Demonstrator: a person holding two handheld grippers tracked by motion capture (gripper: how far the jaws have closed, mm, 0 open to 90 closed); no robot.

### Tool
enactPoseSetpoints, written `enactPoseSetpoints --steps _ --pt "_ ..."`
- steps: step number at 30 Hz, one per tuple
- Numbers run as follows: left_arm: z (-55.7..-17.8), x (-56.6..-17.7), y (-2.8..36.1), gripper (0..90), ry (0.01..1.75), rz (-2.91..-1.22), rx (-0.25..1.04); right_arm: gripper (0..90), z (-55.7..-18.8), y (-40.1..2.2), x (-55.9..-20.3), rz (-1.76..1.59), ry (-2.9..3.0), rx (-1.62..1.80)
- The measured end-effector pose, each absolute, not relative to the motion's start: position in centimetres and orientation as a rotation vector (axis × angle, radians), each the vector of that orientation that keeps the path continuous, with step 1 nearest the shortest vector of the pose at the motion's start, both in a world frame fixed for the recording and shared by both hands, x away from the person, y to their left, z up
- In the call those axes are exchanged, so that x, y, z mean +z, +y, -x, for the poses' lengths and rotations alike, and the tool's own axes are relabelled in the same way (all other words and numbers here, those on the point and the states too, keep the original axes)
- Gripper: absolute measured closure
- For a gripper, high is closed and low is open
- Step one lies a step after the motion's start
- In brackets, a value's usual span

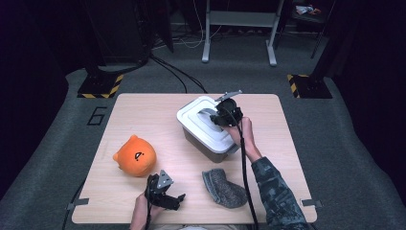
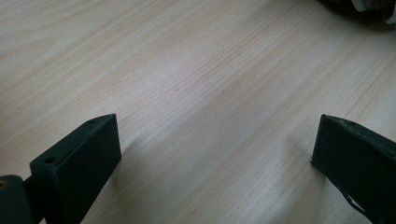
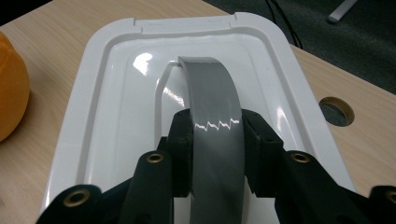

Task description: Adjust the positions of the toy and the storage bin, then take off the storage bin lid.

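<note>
Glossy plastic lid [image 3: 116,107] w/ smooth grey handle [image 3: 212,121], matt wood table [image 2: 187,70].

The right tongs [image 1: 221,115] reach forward with jaws clamped tight; the left tongs [image 1: 178,200] rest low, jaws wide apart.

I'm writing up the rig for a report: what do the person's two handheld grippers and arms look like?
Both the left gripper and the right gripper are black, with blocky jaws, brass-coloured screw holes and a grey three-cornered plate on top. A black cable trails from the right one along a dark camouflage-patterned sleeve.
</note>
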State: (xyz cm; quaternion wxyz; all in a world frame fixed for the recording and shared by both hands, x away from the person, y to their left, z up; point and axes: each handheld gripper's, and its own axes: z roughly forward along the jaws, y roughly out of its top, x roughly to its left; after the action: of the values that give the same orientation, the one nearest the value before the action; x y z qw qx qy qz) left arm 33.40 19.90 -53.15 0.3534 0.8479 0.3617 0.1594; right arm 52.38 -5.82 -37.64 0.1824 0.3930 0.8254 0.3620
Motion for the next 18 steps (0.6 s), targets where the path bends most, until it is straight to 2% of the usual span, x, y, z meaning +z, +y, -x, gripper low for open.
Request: enactPoseSetpoints --steps 18 --pt "-33.4 -53.1 19.9 0.7 0.935 -2.193 0.414 67.0 -51.3 -6.0 -35.9 -1.047 2.276 1.077"
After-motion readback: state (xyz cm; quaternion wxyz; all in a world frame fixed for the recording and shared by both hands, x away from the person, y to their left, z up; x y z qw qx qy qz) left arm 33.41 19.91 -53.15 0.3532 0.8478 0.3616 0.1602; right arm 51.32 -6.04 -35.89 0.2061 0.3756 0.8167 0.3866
